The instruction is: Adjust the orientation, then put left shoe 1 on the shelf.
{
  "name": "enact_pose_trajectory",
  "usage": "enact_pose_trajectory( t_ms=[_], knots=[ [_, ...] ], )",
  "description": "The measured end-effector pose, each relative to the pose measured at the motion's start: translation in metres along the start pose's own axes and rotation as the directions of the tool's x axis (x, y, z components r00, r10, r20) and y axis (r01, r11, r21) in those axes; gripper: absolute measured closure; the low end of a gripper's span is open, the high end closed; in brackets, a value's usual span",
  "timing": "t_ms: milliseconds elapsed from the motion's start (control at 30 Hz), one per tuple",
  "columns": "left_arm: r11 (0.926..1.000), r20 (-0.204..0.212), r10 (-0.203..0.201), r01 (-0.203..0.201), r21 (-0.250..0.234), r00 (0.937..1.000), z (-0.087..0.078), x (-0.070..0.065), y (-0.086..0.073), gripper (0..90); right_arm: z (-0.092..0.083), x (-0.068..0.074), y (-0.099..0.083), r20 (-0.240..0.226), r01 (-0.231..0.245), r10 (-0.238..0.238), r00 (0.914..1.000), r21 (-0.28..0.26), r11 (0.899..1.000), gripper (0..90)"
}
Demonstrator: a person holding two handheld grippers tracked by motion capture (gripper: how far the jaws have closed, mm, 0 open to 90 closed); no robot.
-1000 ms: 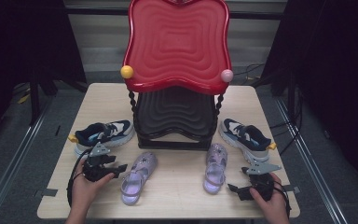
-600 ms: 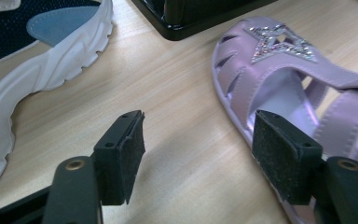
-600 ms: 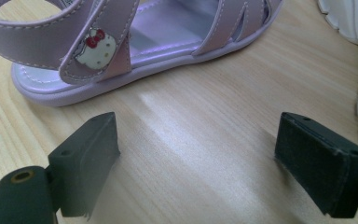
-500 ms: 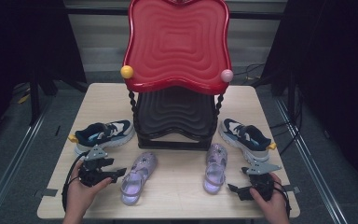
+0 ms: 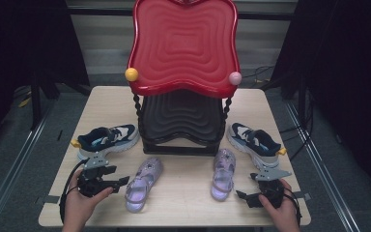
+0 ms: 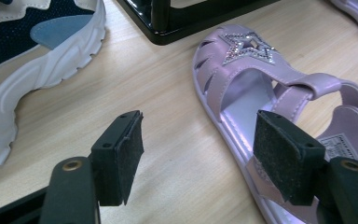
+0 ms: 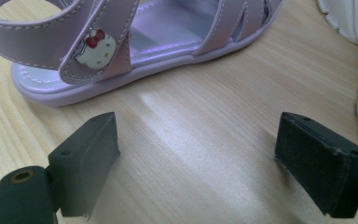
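Left claw (image 5: 121, 181) backed off the lilac star-studded sandal (image 5: 144, 184), jaws widened

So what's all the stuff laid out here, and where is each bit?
table: 1, light wood, centre of room.
rack: 1, two wavy shelves, red above black, back of table.
balls: 2, yellow and pink, on front corners of the red shelf.
sneakers: 2, navy and white, one either side of rack.
sandals: 2, lilac, in front of rack.
hands: 2, at the near edge.
left gripper: black, jaws open, beside left sandal.
right gripper: black, jaws open, near right sandal.
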State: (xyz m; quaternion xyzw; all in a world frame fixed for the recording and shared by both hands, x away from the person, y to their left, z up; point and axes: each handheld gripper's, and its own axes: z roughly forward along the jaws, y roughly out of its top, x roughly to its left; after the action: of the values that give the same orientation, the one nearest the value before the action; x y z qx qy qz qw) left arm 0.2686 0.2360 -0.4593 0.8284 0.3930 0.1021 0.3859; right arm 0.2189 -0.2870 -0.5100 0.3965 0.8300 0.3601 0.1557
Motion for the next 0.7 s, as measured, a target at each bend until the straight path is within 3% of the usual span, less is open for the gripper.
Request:
enact_pose_trajectory(
  t_ms=[333,700],
  knots=[
    [0.9998,0.024,-0.009,0.009,-0.017,0.9997,-0.006,-0.007,0.004,32.7,0.0,0.0,0.0,0.0,0.0,0.0,1.0,0.0,1.0,12.8],
    [0.9997,0.039,0.007,-0.006,-0.024,0.9992,-0.009,-0.015,0.007,32.7,0.0,0.0,0.0,0.0,0.0,0.0,1.0,0.0,1.0,12.8]
  ],
)
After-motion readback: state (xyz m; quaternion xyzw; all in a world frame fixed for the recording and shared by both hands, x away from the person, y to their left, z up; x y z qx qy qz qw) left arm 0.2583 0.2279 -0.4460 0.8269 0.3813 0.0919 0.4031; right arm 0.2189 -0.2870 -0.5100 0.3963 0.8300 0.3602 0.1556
